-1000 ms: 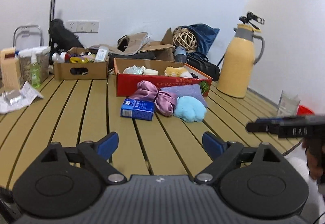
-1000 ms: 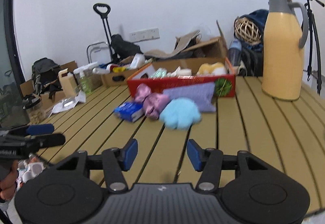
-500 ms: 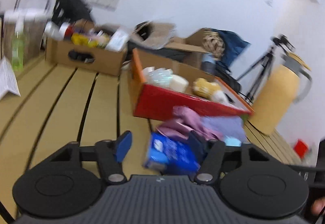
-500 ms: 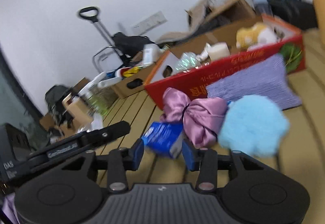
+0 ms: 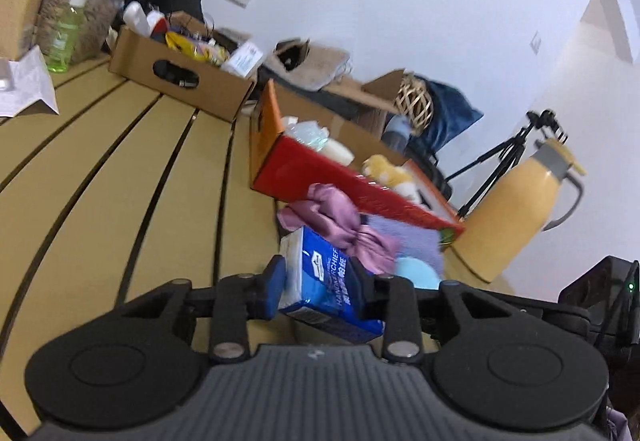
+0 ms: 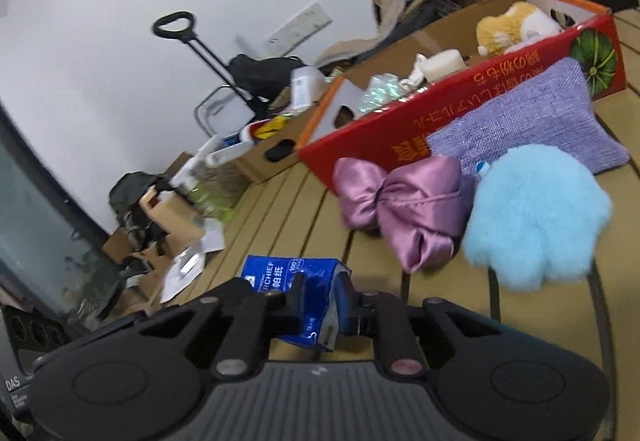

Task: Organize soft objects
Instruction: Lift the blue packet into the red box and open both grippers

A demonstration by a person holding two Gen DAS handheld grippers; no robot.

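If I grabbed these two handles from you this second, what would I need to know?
Left gripper: closed on the blue tissue pack, one finger on each side.
Right gripper: closed on the same tissue pack, from its other end.
On the table, in front of the red box: pink satin bow, light blue fluffy paw, purple cloth leaning against the box.
Already in the box: a yellow plush and a few small pale items.
Left to do, probably: put the pack, bow, paw and cloth into the box.
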